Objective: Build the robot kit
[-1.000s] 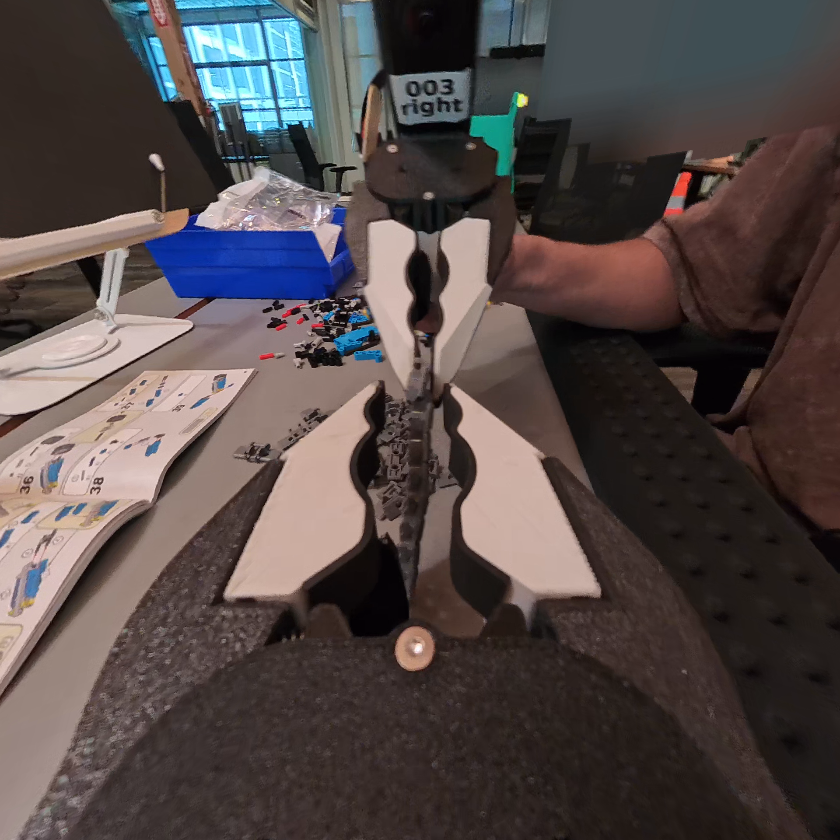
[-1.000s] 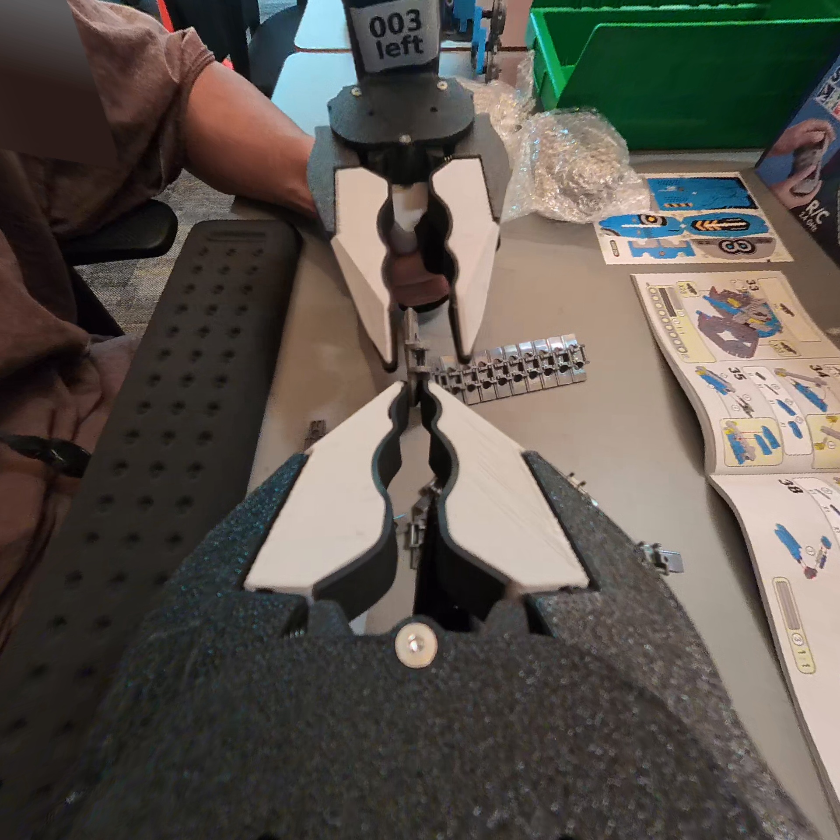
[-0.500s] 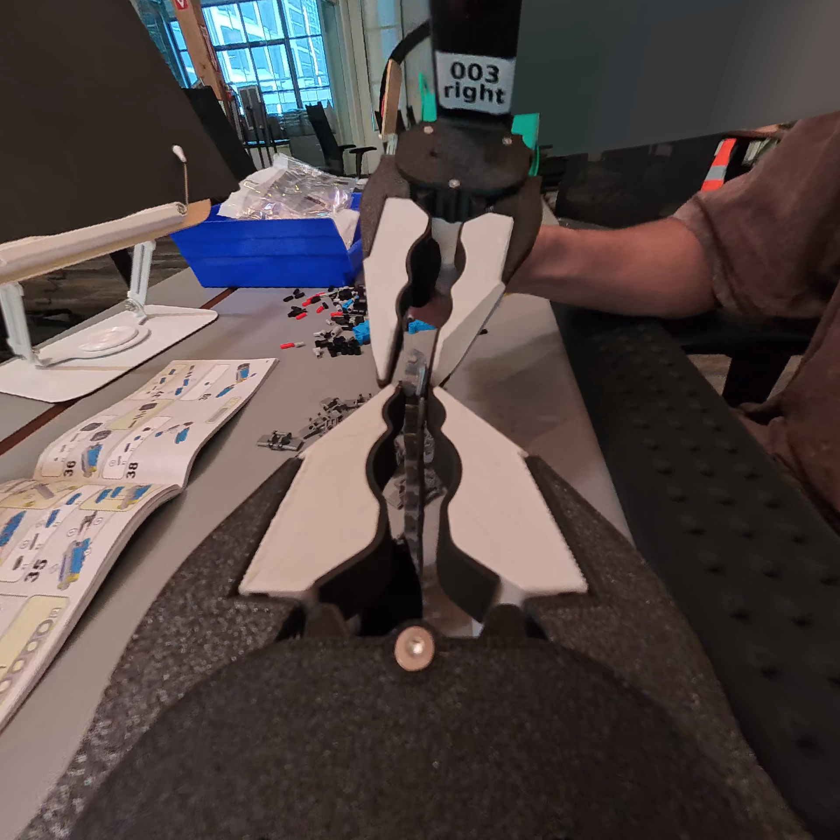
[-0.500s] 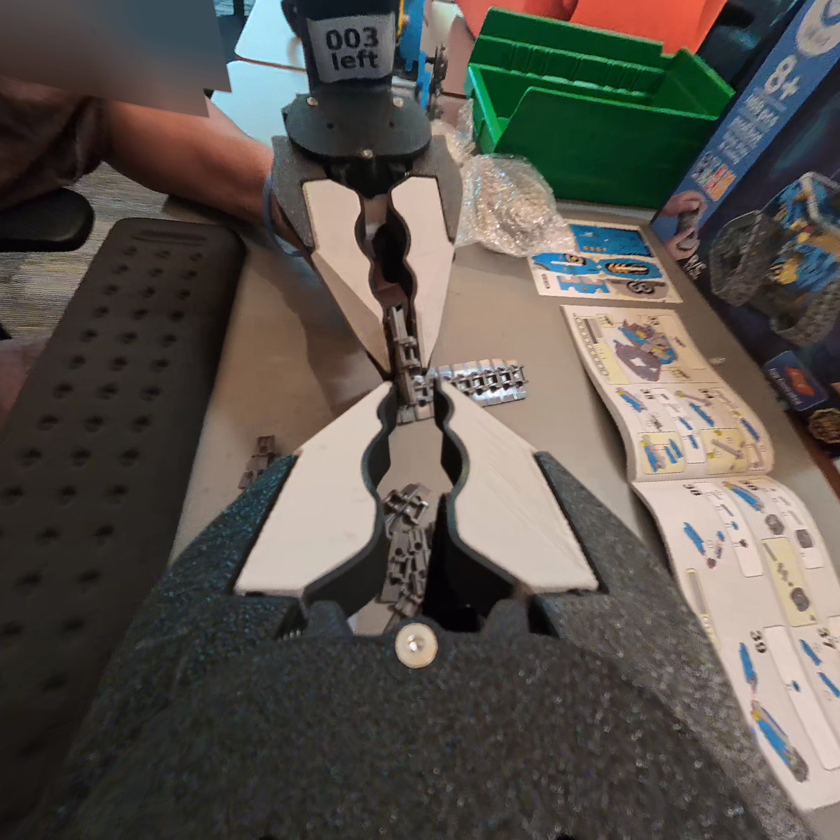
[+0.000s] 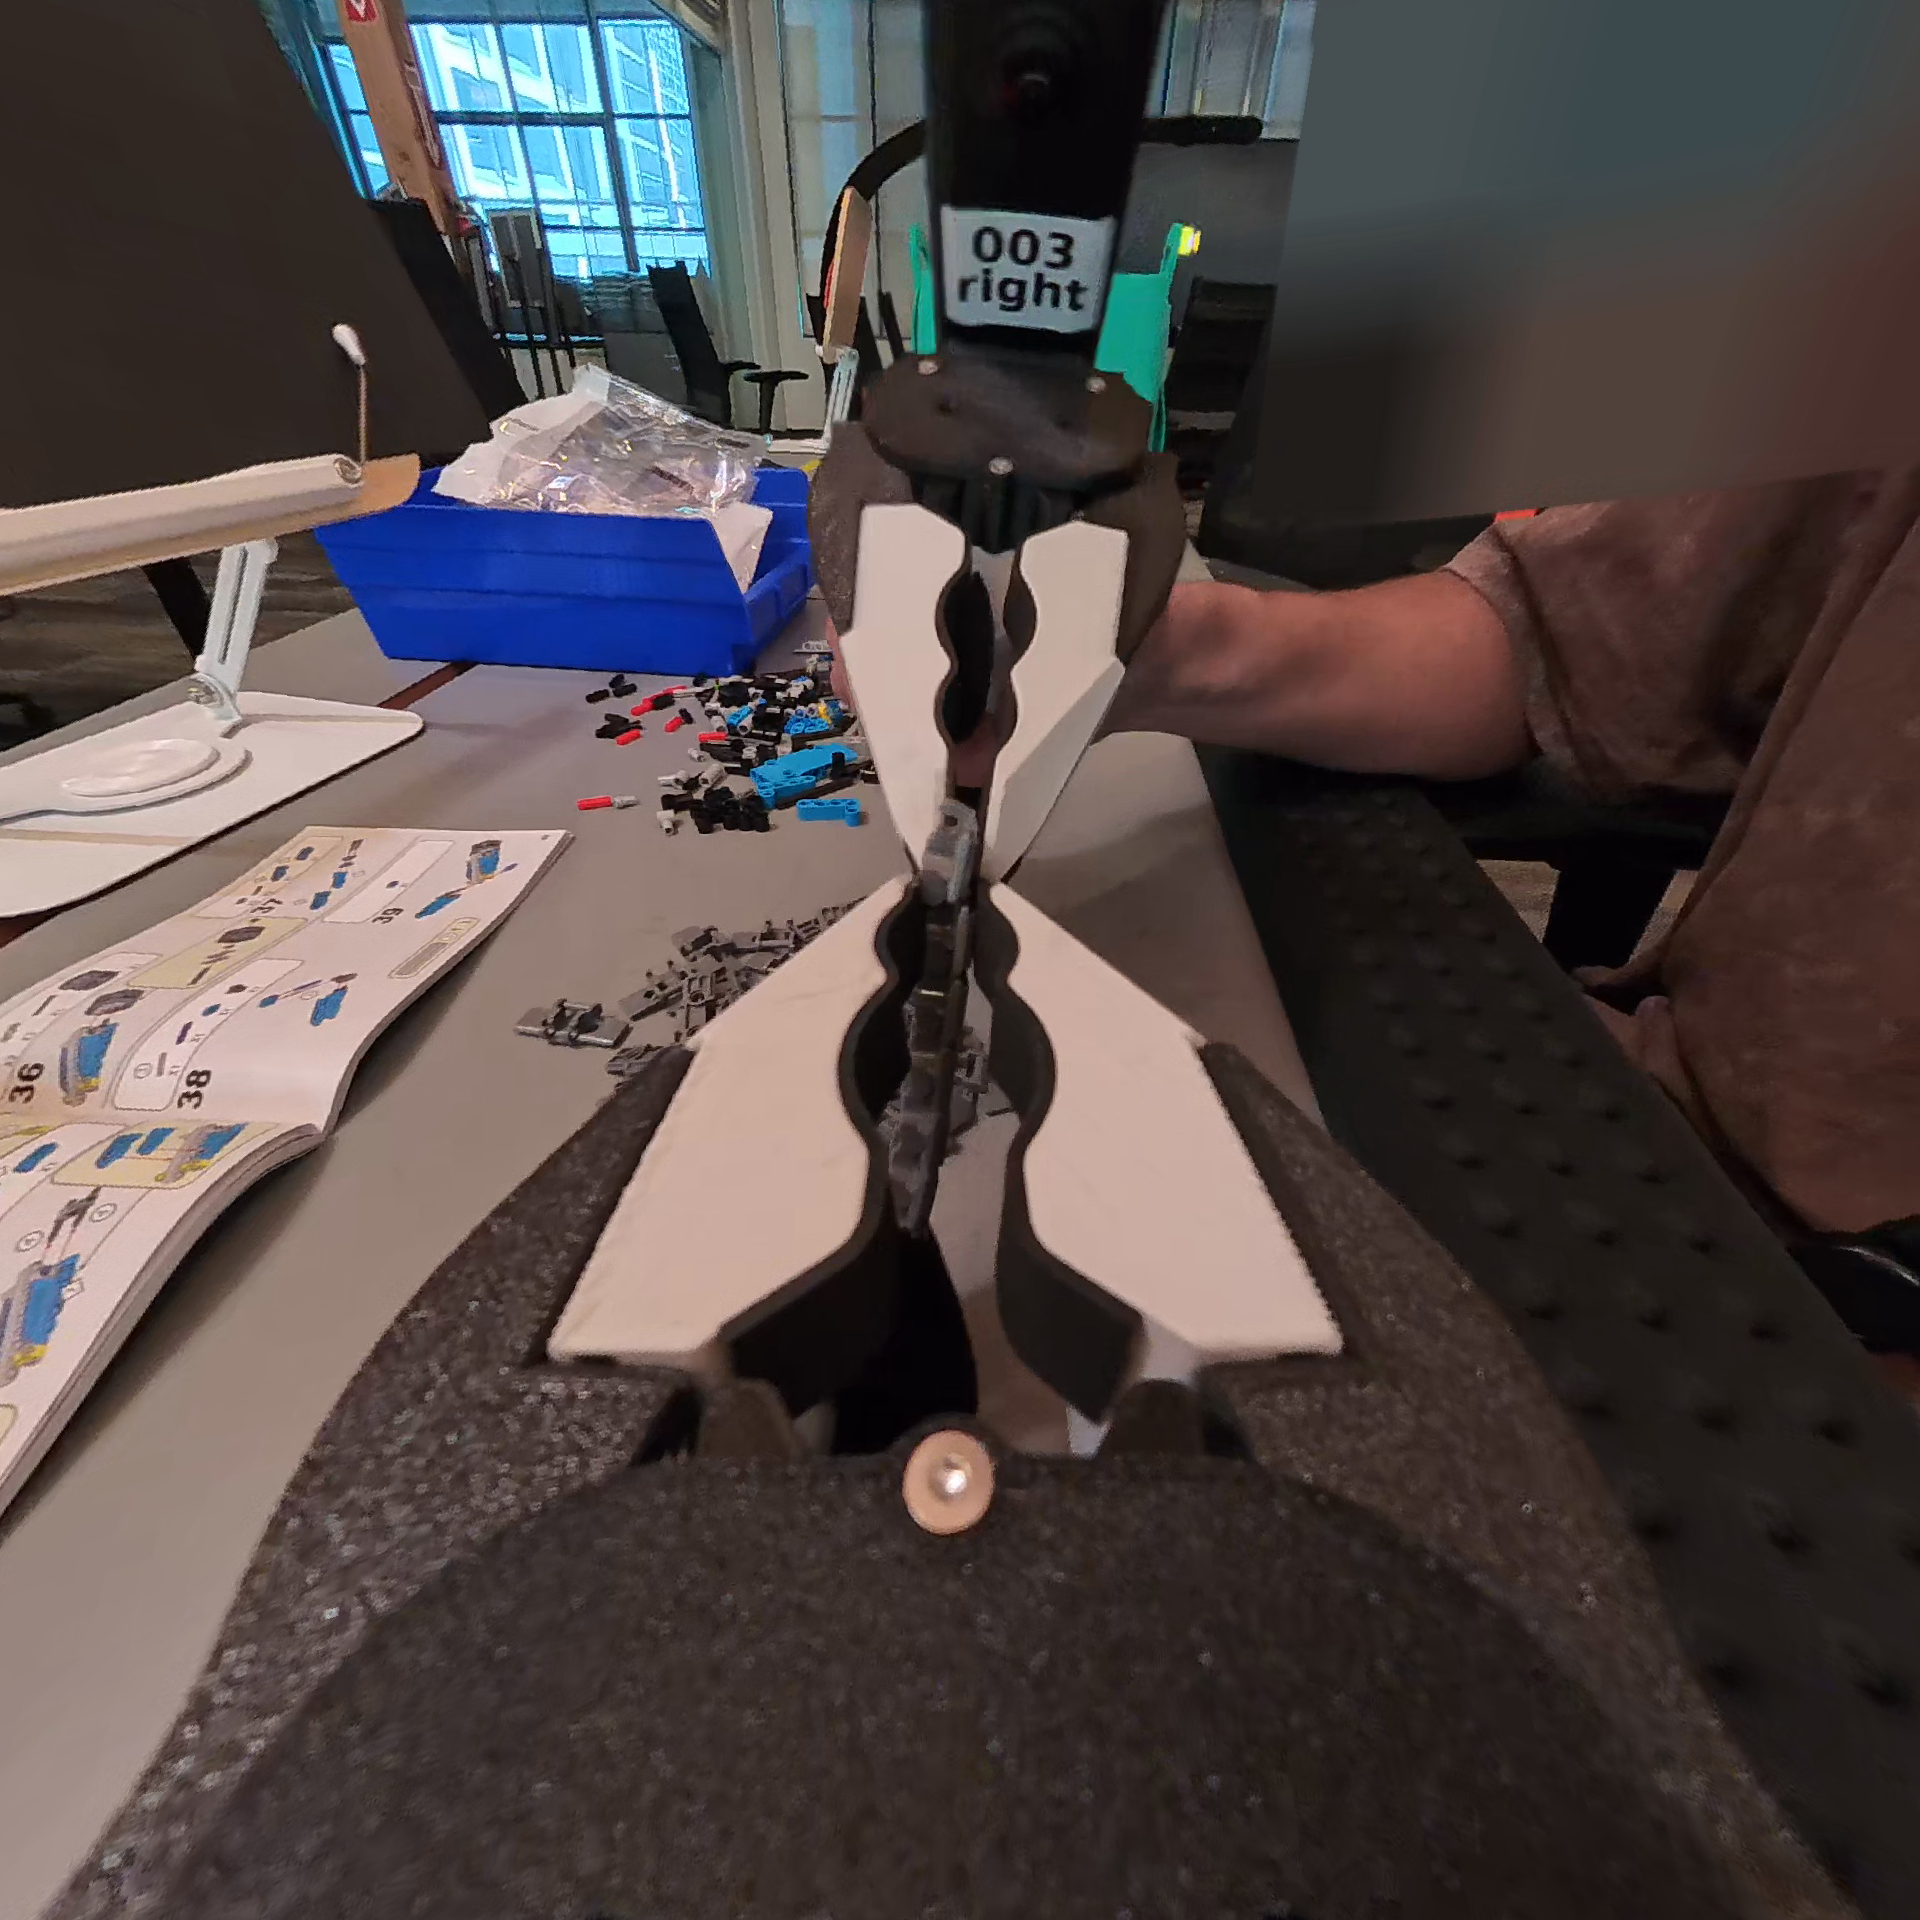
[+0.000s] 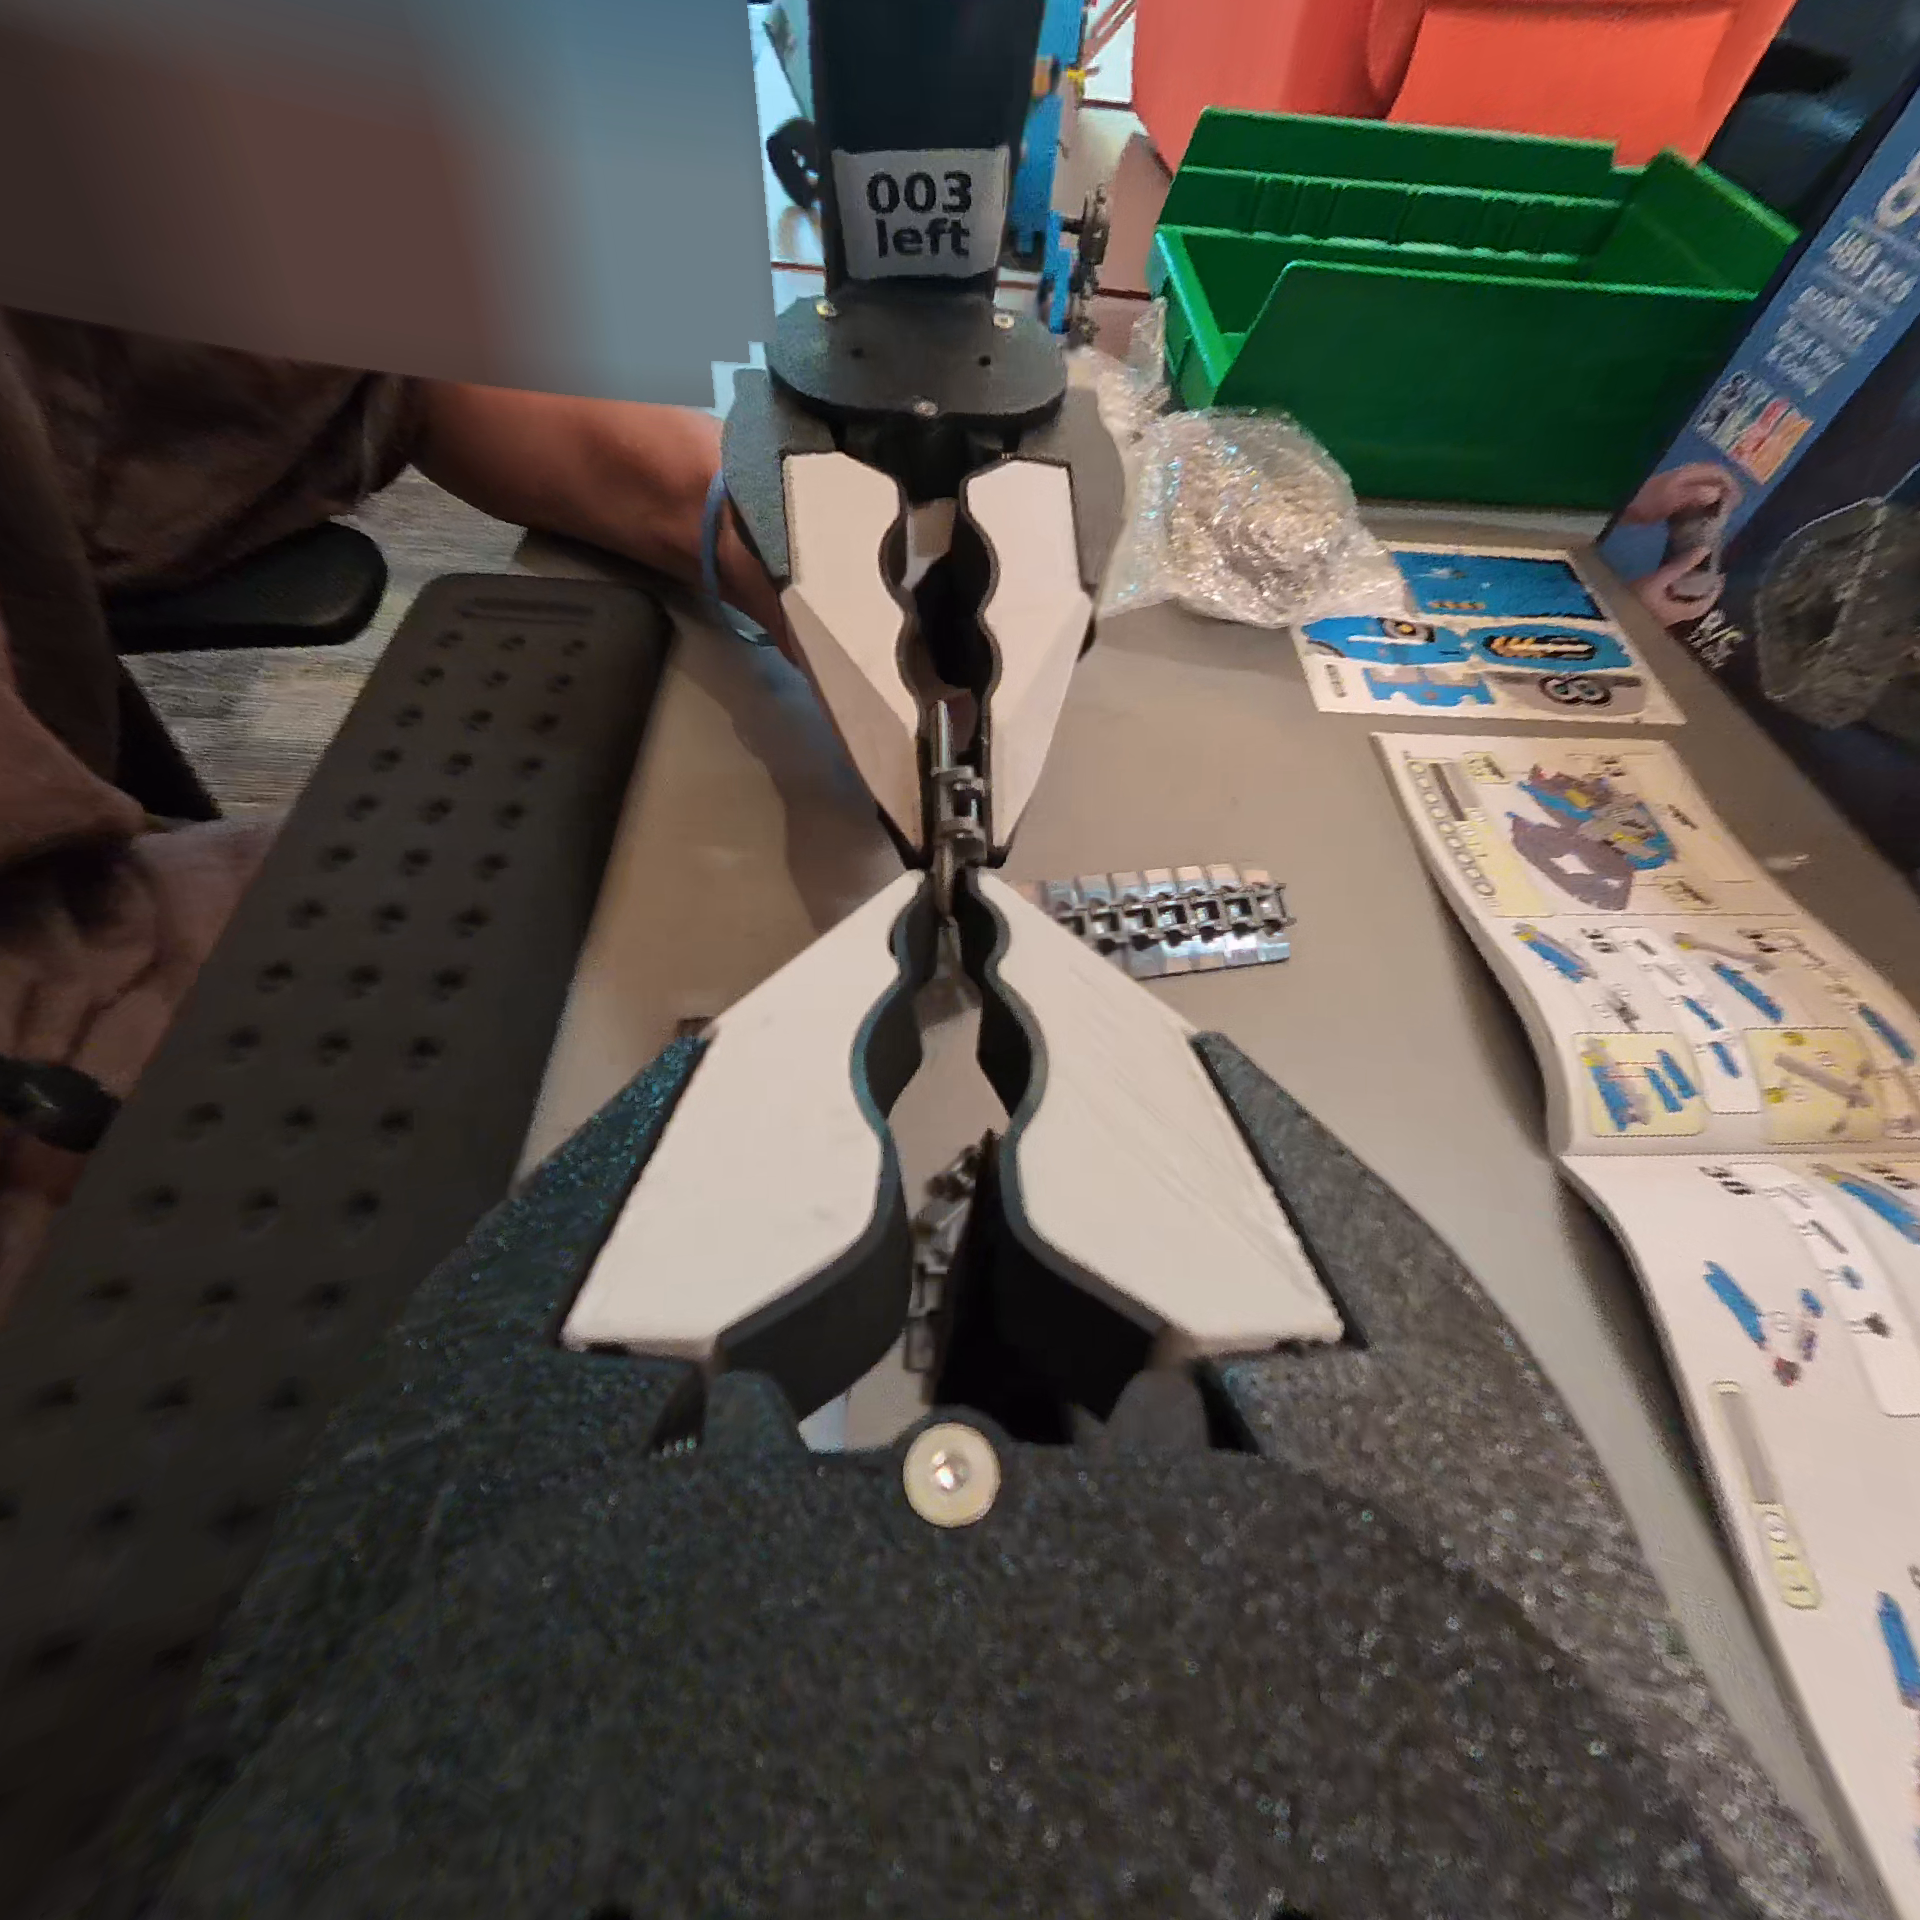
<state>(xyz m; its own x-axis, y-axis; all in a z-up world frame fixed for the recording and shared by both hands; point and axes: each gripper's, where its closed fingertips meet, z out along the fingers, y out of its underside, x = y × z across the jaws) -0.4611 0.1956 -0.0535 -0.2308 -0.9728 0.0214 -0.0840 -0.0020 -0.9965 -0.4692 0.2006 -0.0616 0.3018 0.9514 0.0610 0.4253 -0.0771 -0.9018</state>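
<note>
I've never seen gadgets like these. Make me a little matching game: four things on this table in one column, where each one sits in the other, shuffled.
1. blue plastic bin
2. green plastic bin
3. assembled grey track strip
4. short grey track chain

a. pinched between both grippers' tips
b. flat on the table, beside the booklet
c. holds crumpled clear bags
d. behind the bubble wrap

Pairs: 1-c, 2-d, 3-b, 4-a

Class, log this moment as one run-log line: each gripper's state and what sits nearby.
left gripper: shut on grey track chain | right gripper: shut on grey track link | tips meeting | assembled track strip on table
</note>
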